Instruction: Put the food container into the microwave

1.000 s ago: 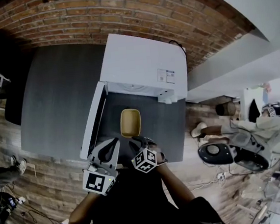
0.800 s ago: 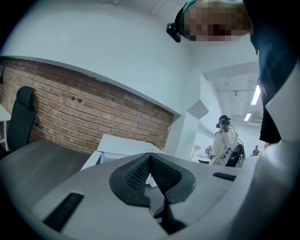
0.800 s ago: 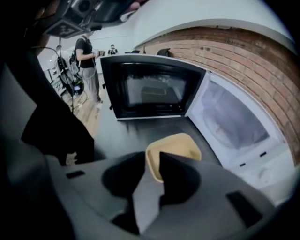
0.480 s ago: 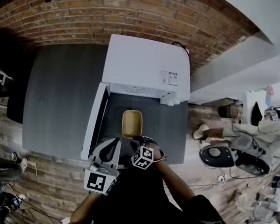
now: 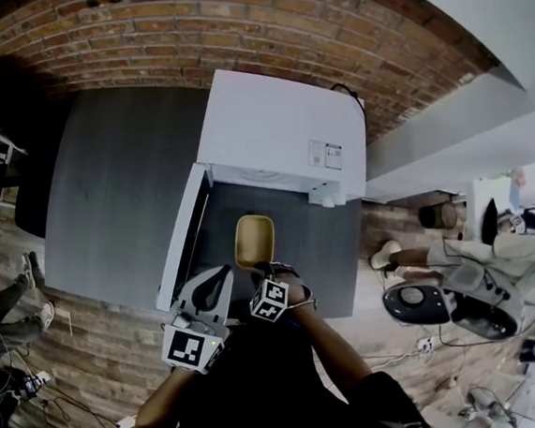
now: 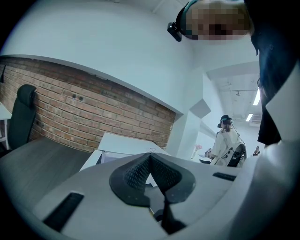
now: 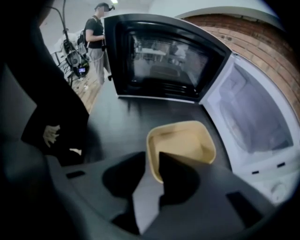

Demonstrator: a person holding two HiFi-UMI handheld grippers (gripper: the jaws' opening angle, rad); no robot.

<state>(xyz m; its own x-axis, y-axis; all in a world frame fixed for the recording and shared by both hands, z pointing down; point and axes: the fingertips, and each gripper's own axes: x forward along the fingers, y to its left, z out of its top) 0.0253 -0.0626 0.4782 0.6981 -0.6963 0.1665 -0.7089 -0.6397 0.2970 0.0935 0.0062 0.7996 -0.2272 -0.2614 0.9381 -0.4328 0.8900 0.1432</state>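
Right gripper [image 7: 151, 157] is clamped on the near rim of the tan food container [image 7: 182, 143], one jaw inside the wall and one outside. The container sticks out straight ahead of it over the dark table [image 7: 122, 119], not in the microwave [image 5: 282, 122] yet. The open cavity is just ahead to that gripper's right, and the door [image 7: 164, 61] is swung wide beyond the container. Left gripper [image 6: 150, 155] sits just left of the right one, jaws pressed together on nothing, tilted up toward the room.

Container rim [image 7: 149, 152] — partly behind fingers [image 7: 179, 180]
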